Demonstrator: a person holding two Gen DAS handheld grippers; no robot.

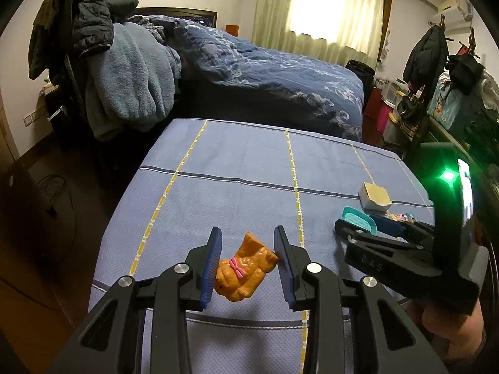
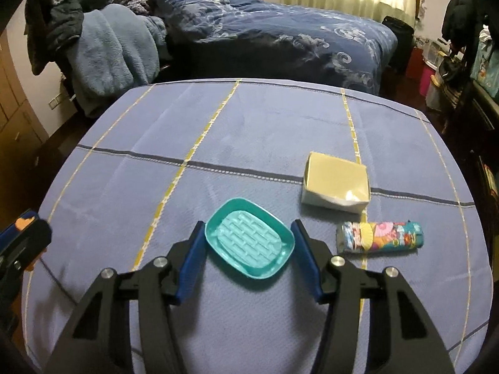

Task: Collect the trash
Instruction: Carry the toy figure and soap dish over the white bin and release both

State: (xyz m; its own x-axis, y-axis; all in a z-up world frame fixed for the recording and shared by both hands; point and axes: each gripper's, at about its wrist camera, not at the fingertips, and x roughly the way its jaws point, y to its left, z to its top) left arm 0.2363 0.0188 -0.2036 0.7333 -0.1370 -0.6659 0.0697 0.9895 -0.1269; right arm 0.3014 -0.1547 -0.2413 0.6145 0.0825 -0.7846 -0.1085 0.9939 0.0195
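An orange bear-shaped toy (image 1: 249,277) with a pink bow is clamped between the blue pads of my left gripper (image 1: 248,233), which holds it tilted just above the blue tablecloth. My right gripper (image 2: 248,233) straddles a teal ribbed dish (image 2: 249,240) that rests on the cloth. Its pads touch the dish's two long rims. The same dish (image 1: 358,218) shows at the right of the left wrist view, between the right gripper's fingers. The left gripper's tip with a bit of orange (image 2: 25,222) peeks in at the left edge of the right wrist view.
A beige box (image 2: 335,180) lies beyond the dish, and a colourful printed packet (image 2: 380,237) lies to its right. The table's blue checked cloth (image 2: 249,131) drops off at all edges. A bed (image 1: 265,71) and a chair piled with clothes (image 1: 93,46) stand behind.
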